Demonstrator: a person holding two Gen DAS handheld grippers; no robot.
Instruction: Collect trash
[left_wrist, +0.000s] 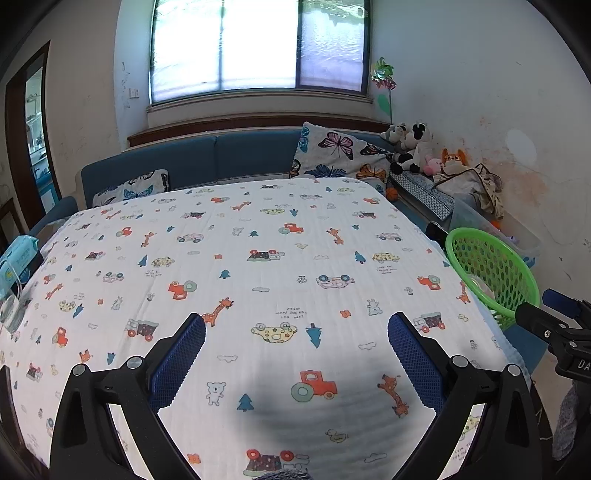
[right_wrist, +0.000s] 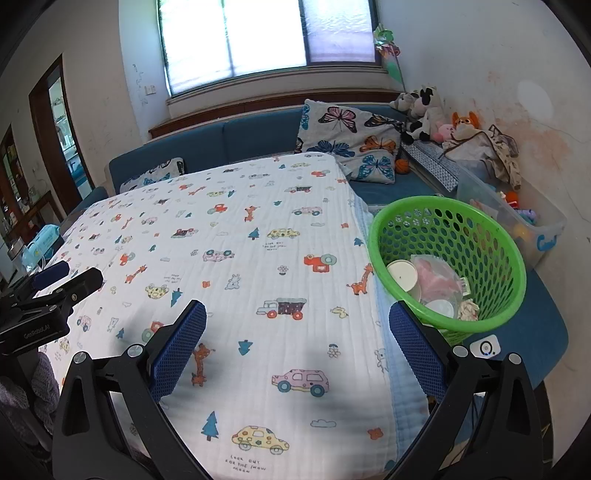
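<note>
A green perforated basket (right_wrist: 476, 225) stands just off the table's right edge; it also shows in the left wrist view (left_wrist: 480, 240). In it lie a white paper cup (right_wrist: 402, 275), a clear plastic wrapper with pink inside (right_wrist: 439, 280), a white lid (right_wrist: 439, 308) and a crumpled wad (right_wrist: 468, 309). My left gripper (left_wrist: 296, 328) is open and empty above the patterned tablecloth (left_wrist: 258, 236). My right gripper (right_wrist: 297, 317) is open and empty above the cloth (right_wrist: 240, 229), its right finger beside the basket's near rim.
A blue tissue pack (left_wrist: 18, 258) lies at the table's left edge. A blue sofa (right_wrist: 258, 136) with butterfly pillows (right_wrist: 354, 136) runs behind the table. Plush toys (right_wrist: 424, 107) and a clear storage bin (right_wrist: 517, 218) sit at right. A white device (right_wrist: 485, 347) lies by the basket.
</note>
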